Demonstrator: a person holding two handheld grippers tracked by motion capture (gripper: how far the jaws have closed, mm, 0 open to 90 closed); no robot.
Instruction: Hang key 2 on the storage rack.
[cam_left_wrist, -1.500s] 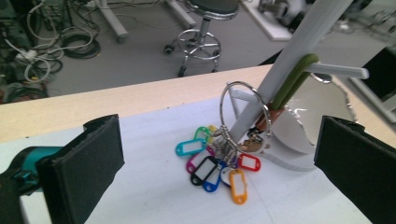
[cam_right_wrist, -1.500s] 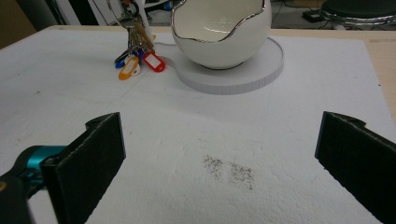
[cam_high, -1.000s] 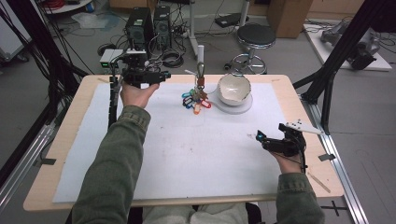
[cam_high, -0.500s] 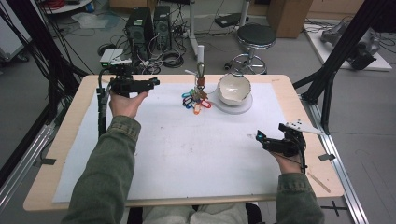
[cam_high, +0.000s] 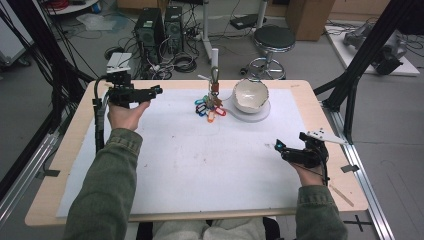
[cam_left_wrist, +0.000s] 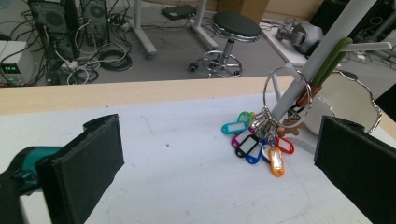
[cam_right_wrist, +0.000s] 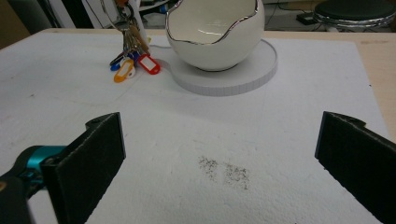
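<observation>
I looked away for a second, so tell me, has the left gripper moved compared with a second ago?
Yes. The left gripper has pulled back toward the table's left edge, away from the bunch of keys, which it was nearer to before.

three cameras: one fixed overhead, one riding on each gripper.

high view: above the near edge, facing forward and down, whole table (cam_high: 75, 150) in frame. left gripper view: low at the far left, facing right, fairly near the key bunch (cam_left_wrist: 259, 140). right gripper view: low at the near right, facing far-left toward the bowl (cam_right_wrist: 215, 32), farther off. all three share key bunch, bowl and the white mat (cam_high: 200, 165).
</observation>
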